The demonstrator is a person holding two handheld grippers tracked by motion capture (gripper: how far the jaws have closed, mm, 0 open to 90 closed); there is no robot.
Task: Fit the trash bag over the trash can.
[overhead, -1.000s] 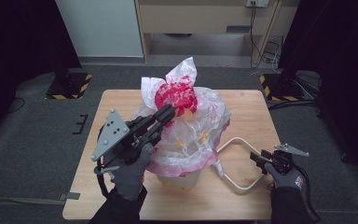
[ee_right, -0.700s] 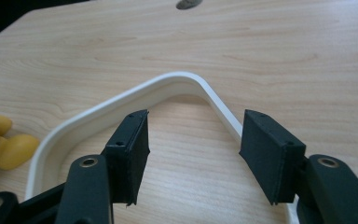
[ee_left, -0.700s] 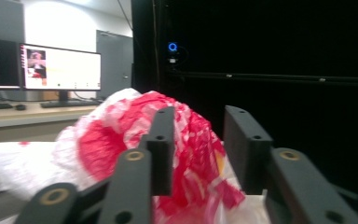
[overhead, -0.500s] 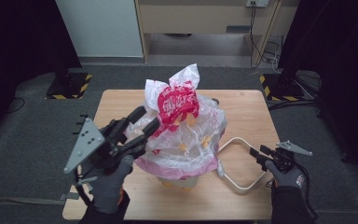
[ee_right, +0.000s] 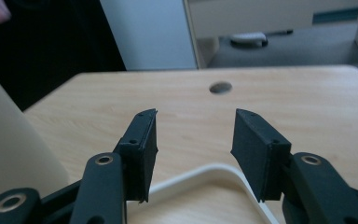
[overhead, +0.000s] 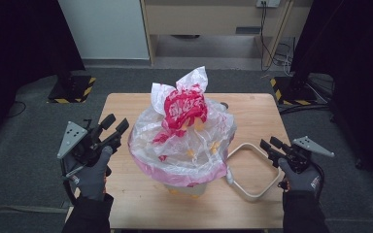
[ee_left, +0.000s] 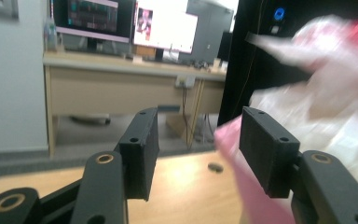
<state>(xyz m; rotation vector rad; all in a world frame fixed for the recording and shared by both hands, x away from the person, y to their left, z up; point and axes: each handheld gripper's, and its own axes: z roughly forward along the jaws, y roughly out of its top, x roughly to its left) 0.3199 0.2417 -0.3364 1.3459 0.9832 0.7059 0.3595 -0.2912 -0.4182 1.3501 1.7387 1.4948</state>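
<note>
Tongs on both sides stand spread wide and grip nothing. The left tongs hover off the light wooden table's left edge, just beside the clear-and-pink plastic bag with a red bundle inside, apart from it. That bag lines a pale bin mid-table. The right tongs hang above a white loop-shaped ring lying right of the bag, not touching it.

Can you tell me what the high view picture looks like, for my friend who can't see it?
A small bin lined with a clear, pink-edged plastic bag, its red-printed top bunched up, stands on a wooden table. A gloved hand at each side holds an open hand-held gripper, the left hand-held gripper near the bag and the right hand-held gripper beside a white ring frame.
</note>
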